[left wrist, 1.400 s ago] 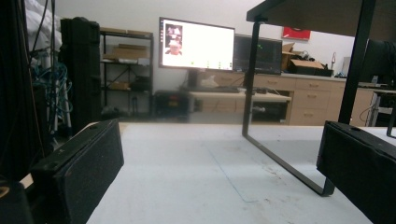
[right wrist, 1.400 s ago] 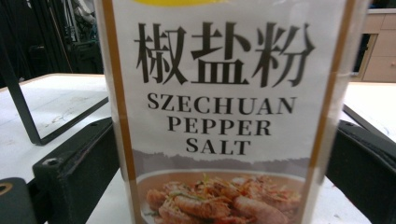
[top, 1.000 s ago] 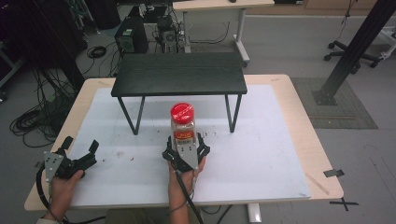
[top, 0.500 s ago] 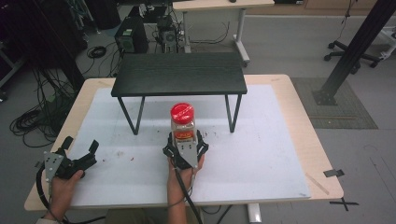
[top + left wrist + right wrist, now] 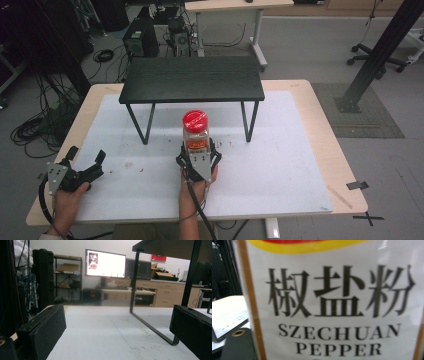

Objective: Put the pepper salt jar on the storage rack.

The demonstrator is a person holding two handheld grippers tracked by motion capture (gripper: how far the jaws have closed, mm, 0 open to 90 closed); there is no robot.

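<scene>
Far left on the counter (image 5: 300,165), your left tool (image 5: 86,165) rests low near the front edge, its jaws spread wide with nothing between them. Its own view looks across the white surface toward a leg of the small black table (image 5: 192,79).

At the centre, your right tool (image 5: 199,156) has closed around the base of the Szechuan pepper jar (image 5: 195,131), which stands upright with its red lid (image 5: 195,120) on top, just in front of the small black table. In the right gripper view the jar's label (image 5: 337,305) sits very close to the camera.

This looks like the grasp step. The next move likely calls for a steady lift, keeping the jar upright.

Compared with 1 second ago, the right tool's jaws have narrowed onto the jar; the left tool has stayed put.
</scene>
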